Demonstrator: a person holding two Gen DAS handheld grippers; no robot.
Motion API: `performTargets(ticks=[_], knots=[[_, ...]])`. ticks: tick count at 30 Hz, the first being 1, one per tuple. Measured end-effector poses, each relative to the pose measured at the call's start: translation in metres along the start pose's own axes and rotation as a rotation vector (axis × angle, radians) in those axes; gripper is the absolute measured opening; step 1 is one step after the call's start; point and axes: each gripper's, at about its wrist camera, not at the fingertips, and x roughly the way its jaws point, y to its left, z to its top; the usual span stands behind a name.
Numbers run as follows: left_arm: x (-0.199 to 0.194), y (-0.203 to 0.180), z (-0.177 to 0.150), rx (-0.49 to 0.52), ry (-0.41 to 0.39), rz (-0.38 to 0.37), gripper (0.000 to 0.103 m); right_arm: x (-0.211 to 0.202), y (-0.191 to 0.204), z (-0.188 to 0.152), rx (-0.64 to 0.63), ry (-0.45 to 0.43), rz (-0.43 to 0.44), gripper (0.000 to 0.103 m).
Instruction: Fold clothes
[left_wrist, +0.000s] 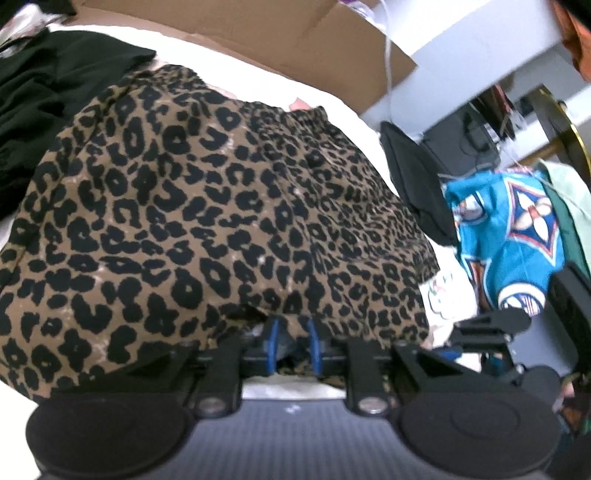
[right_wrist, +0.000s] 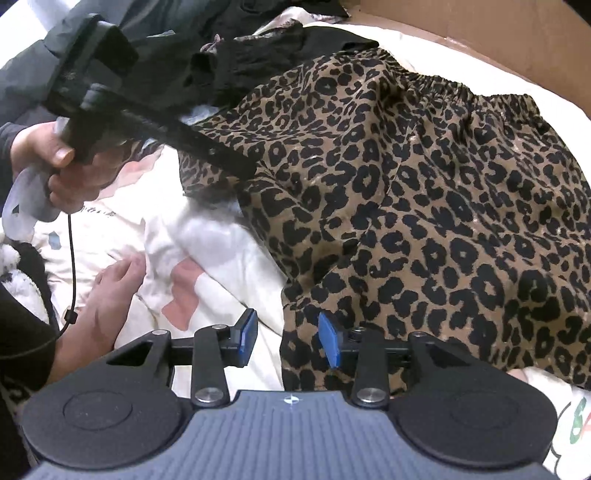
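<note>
The leopard skirt (right_wrist: 424, 206) lies doubled over in mid-frame, needing another fold. Both the left tongs (left_wrist: 293, 345) and right tongs (right_wrist: 288, 338) are apart, holding nothing.

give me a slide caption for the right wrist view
Right gripper open at the hem of a leopard-print garment spread on a white sheet.

The skirt (right_wrist: 424, 192) lies on the bedding (right_wrist: 207, 258) (dark clothes (right_wrist: 236, 62) behind), before a cardboard box (right_wrist: 498, 33).

Left gripper (left_wrist: 292, 341) seemingly ajar; right gripper (right_wrist: 288, 338) open
</note>
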Motion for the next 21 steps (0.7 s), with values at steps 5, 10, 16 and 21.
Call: performTargets(ticks=[5,10,16,21], knots=[[-0.005,-0.007,-0.013,0.083,0.025,-0.008,0.044,0.007,0.006,-0.007,-0.036,0.019,-0.019,0.046],[0.011,-0.015,-0.02,0.138,0.046,0.013,0.045,0.01,0.004,-0.017,-0.043,0.042,-0.061,0.048],[0.037,-0.022,-0.022,0.208,0.079,0.028,0.045,0.01,0.003,-0.026,-0.056,0.062,-0.087,0.048],[0.045,-0.025,-0.024,0.249,0.076,0.025,0.038,0.013,0.005,-0.032,-0.078,0.072,-0.1,0.048]])
